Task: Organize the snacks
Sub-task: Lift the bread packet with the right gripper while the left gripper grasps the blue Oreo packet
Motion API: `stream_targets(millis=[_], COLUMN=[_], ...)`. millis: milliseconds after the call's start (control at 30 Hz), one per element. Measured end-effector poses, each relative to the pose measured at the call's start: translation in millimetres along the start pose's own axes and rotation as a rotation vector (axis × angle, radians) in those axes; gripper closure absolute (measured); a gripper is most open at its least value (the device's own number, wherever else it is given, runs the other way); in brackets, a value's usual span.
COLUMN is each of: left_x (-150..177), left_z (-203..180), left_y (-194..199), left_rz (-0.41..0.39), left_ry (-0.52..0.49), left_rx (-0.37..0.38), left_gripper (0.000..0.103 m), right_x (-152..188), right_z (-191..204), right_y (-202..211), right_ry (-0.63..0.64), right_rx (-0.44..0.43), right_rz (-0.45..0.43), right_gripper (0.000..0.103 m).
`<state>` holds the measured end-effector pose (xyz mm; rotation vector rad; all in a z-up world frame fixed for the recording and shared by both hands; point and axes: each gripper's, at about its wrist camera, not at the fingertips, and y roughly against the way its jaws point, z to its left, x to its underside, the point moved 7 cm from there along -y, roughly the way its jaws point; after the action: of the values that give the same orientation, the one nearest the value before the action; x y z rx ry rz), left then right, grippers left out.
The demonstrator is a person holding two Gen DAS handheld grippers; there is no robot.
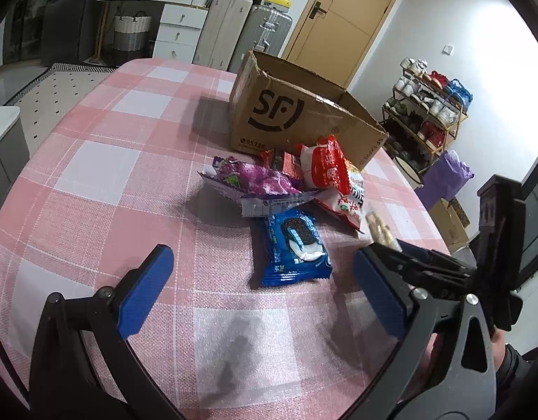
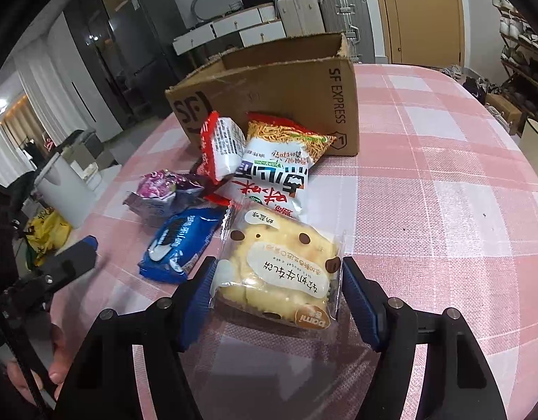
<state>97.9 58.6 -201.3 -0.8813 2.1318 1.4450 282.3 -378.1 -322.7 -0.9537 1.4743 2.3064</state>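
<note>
A pile of snack packets lies on the pink checked table in front of an open SF cardboard box [image 1: 297,112] [image 2: 269,94]. A blue cookie packet [image 1: 295,245] [image 2: 179,245] lies nearest my left gripper [image 1: 262,280], which is open and empty just short of it. A purple packet [image 1: 258,185] [image 2: 160,192], a red-and-white packet [image 1: 325,168] [image 2: 221,147] and a noodle-snack bag [image 2: 279,164] lie behind. My right gripper [image 2: 277,292] has its blue pads on both sides of a yellow cake packet [image 2: 279,269], touching its wrapper.
Table edge [image 1: 419,189] runs close on the right of the left wrist view, with a shoe rack [image 1: 426,115] beyond. Drawers and suitcases [image 1: 230,24] stand behind the table. The right gripper's body [image 1: 461,269] shows at the left view's right side.
</note>
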Motion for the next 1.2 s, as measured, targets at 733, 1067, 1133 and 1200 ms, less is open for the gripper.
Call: stream_targets(millis=[733,1067,1133,1200], left_x=[-2,-8,-8,-7], left_z=[-42,-41,-39,-39], left_y=[-53,-76,-77,-80], left_rz=[0.154,0.198,0.199,0.208], left_ry=[-0.168,-0.150,-0.146,-0.149], left_rx=[-0.140,-0.195,-0.197,-0.209], left_gripper=[0.001,0.002,0.003,0.007], right_x=[13,16,17,18], right_z=[-44,-50,-51,-52], right_y=[45,49,49,49], right_ry=[-0.068,-0.071,-0.078,-0.082], right_rx=[-0.065,-0.089,-0.093,-0.095], right_rz=[-0.079,-0.093,-0.091,-0.091], right_gripper=[0.032,0.032,0.032,0.032])
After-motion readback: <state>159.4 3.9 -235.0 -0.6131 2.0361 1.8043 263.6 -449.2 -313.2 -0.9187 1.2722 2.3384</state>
